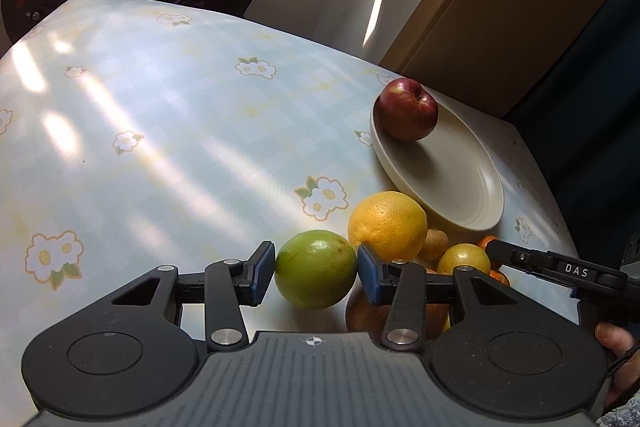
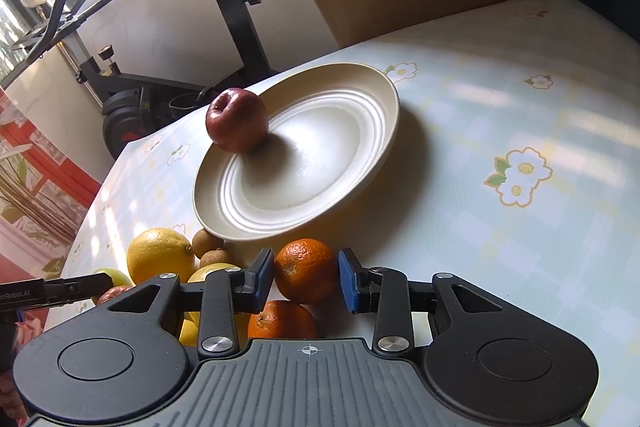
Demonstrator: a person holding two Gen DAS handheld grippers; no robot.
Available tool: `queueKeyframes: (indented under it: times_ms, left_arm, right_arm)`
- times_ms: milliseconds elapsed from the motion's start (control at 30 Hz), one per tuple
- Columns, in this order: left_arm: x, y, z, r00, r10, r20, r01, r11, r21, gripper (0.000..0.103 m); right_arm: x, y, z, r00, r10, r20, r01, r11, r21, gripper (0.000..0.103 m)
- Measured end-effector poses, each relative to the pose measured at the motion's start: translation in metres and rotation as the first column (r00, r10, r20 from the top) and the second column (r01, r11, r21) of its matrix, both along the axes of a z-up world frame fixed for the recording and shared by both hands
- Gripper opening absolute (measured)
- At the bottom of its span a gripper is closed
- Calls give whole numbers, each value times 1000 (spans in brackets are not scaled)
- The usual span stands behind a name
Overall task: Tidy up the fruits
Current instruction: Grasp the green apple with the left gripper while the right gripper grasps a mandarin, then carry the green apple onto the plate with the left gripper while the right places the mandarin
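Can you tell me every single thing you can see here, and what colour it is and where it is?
apple: one, dark red, on the far rim side of the plate
plate: one, cream, on the table beyond the fruit pile
green fruit: one, green, between the left fingers
big citrus: one, yellow, just behind the green fruit
oranges: two, orange, one between the right fingers, one just below it
small brown fruits: two, brown, by the plate's near edge
tablecloth: one, pale blue with white flowers, covering the table
exercise bike: one, black and grey, behind the table
left gripper: black, blue fingers touching the green fruit
right gripper: black, blue fingers around an orange, small gap on its right side
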State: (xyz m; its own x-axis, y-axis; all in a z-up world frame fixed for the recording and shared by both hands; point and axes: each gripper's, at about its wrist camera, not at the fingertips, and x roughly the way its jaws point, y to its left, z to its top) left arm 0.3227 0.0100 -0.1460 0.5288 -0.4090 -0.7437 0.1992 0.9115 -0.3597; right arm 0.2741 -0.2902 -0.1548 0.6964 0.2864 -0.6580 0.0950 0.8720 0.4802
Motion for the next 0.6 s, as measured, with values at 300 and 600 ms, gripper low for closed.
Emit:
queueKeyframes:
  times_ms: [300, 600]
  left_arm:
    - [8, -3, 26, 998, -10, 65, 10, 1000, -1, 48]
    - [36, -38, 44, 989, -90, 115, 90, 996, 4, 48]
  right_arm:
    - [-10, -4, 10, 999, -2, 39, 3, 1000, -8, 32]
    - [0, -25, 25, 996, -27, 81, 29, 999, -28, 32]
